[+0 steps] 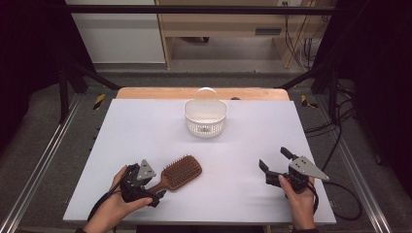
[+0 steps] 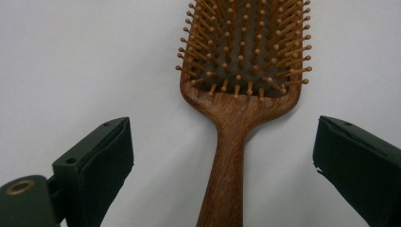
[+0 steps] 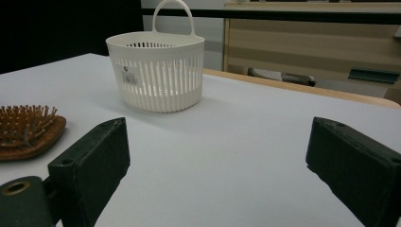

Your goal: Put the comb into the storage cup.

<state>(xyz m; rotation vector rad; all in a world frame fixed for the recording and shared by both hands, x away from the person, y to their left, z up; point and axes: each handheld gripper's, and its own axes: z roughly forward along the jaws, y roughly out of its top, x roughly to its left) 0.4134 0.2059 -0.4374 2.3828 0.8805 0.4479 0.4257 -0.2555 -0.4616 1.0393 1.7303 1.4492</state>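
High view, from left to right: the left gripper sits at the near left of the white surface, held in the person's left hand, with its grey three-cornered plate uppermost. Its fingers stand wide open on either side of the handle of the wooden hairbrush without touching it; in the left gripper view the handle runs up the middle of the gap and bare surface shows between it and each finger. The hairbrush lies flat with its bristles up, its head pointing away from the person and toward the right, just beyond the left gripper. Farther back, near the middle of the far edge, stands a white slotted basket, upright, with its loop handle at its far side; it is well apart from the hairbrush, with nothing lying between the two. At the near right the right gripper, held in the right hand, has its fingers spread open around nothing, over bare surface. In the right gripper view the basket stands ahead and to the left, and the head of the hairbrush enters at the left edge.
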